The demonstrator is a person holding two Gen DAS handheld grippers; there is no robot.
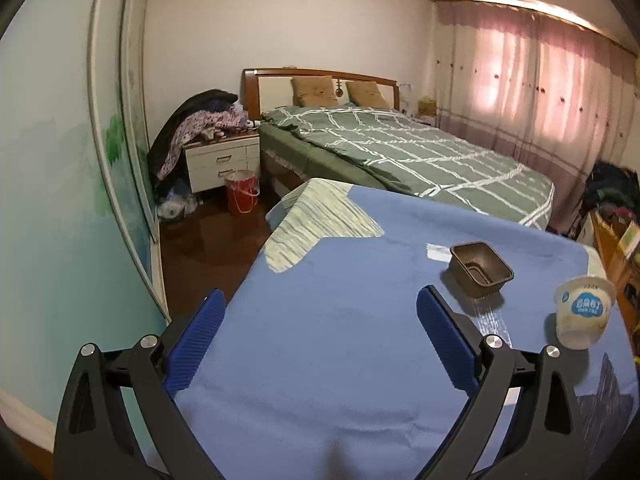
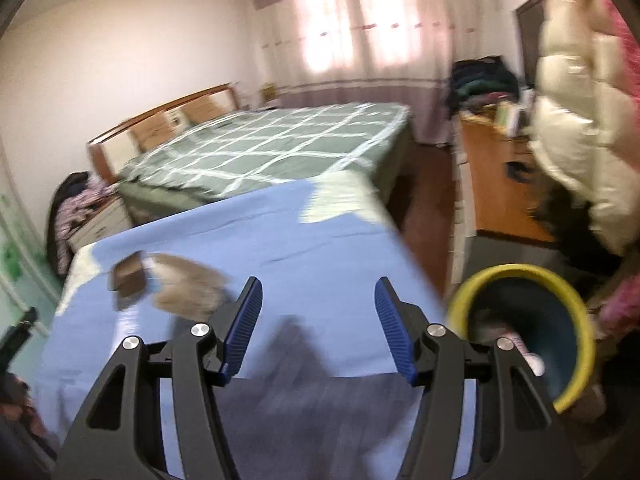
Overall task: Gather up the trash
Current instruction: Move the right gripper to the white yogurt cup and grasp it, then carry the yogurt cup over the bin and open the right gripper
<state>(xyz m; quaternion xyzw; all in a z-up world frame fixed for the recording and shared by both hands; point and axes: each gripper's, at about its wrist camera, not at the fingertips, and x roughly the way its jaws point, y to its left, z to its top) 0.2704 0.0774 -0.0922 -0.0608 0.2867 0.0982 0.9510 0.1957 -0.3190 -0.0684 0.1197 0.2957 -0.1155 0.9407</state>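
— Bedroom, blue table (image 1: pixel 320 360): brown tray (image 1: pixel 480 269), yogurt cup (image 1: pixel 582 312) at our right. Bin (image 2: pixel 576 304) beside the table.
— Left gripper (image 1: pixel 320 320), right gripper (image 2: pixel 318 322): both spread, empty. We straddle the tray squarely before squeezing.

We see a small brown plastic tray (image 1: pixel 480 270) on the blue-clothed counter (image 1: pixel 340 340), a clear plastic pudding cup (image 1: pixel 582 312) right of it, the green-quilted bed (image 1: pixel 400 148) behind.
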